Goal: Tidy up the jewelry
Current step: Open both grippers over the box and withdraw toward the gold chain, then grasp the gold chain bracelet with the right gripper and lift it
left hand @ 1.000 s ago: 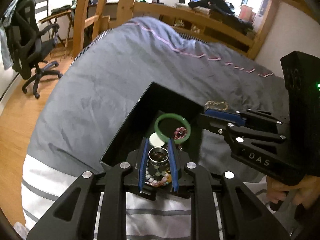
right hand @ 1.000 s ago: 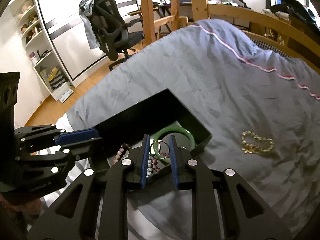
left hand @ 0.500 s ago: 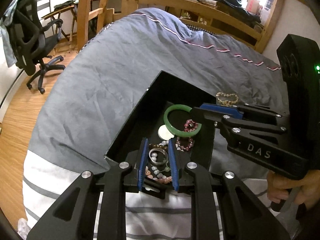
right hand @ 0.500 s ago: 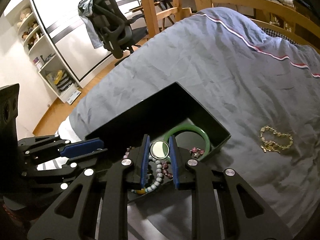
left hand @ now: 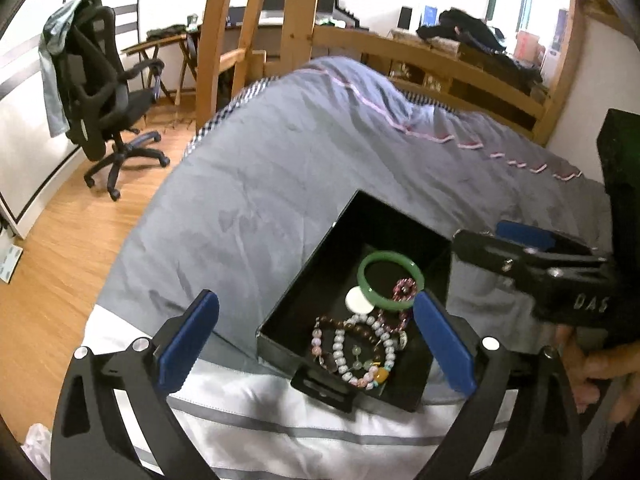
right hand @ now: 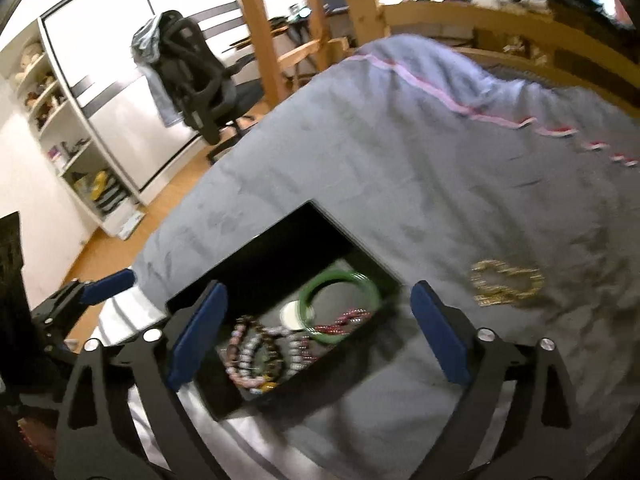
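A black open box (left hand: 320, 276) lies on the grey duvet (left hand: 280, 160). It holds a green bangle (left hand: 390, 280), a red bead bracelet (left hand: 404, 290), a white disc (left hand: 358, 300) and pale bead bracelets (left hand: 352, 348). My left gripper (left hand: 316, 344) hovers over the box's near end, its jaws opening wide, nothing pressed between the pads. My right gripper (right hand: 319, 336) hangs over the same box (right hand: 260, 256), jaws also opening, empty; the bangle (right hand: 308, 304) and beads (right hand: 260, 348) lie below. A gold chain (right hand: 506, 282) rests on the duvet to the right of the box.
A hand (left hand: 600, 368) holds the right gripper at the right edge. A black office chair (left hand: 104, 92) stands on the wooden floor (left hand: 60, 260) to the left. Wooden bed posts (left hand: 248, 32) rise behind. White shelves (right hand: 60, 140) line the far left wall.
Both grippers have gone from nearly shut to wide open. The silver rings that sat between each pair of pads are no longer between them. The right view has shifted and blurred.
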Tool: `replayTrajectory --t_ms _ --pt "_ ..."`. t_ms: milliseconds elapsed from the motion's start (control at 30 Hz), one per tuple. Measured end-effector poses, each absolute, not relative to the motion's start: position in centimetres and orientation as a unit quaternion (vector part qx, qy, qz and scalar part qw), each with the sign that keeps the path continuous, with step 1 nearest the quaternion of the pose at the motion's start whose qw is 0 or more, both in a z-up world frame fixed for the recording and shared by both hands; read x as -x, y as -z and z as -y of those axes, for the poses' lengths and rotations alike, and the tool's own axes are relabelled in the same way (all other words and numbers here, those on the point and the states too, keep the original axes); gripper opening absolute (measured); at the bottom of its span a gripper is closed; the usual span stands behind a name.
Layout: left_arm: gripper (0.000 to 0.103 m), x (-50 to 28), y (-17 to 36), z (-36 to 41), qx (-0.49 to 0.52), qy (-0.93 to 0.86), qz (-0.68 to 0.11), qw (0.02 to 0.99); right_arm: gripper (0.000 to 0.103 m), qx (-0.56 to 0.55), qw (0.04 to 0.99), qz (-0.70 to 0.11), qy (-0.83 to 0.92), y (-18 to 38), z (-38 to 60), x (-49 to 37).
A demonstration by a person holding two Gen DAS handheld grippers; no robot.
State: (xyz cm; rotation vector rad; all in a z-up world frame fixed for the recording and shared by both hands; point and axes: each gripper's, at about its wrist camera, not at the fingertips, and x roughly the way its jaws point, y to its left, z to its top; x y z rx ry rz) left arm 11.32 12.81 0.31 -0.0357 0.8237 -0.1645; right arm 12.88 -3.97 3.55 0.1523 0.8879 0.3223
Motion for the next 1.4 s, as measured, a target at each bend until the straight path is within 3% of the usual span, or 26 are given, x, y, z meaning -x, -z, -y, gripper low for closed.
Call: replayTrajectory --t_ms 333,533,700,1267,1400 --pt "0.097 -9.3 -1.9 -9.4 -0.01 0.078 -0.364 0.928 0.098 -0.053 0.904 -0.41 -0.106 -7.4 9.3 -9.0" --pt "0.097 -8.5 -0.8 -6.8 0.087 0.127 -0.377 0.913 0.099 -0.069 0.91 -0.402 -0.078 -8.9 13.0 -7.1" --pt "0.097 -8.0 1.0 -2.9 0.031 0.149 -0.388 0.909 0.099 -0.077 0.912 -0.397 -0.065 -8.7 15.2 -6.4" --pt "0.097 -9.3 5.1 4.8 -0.055 0.212 -0.394 0.893 0.099 -0.074 0.916 -0.387 -0.075 0.0 19.6 -8.2" --pt "0.097 -10.6 6.2 6.1 -0.066 0.214 -0.387 0.894 0.09 -0.077 0.917 -0.38 -0.091 2.2 20.1 -9.0"
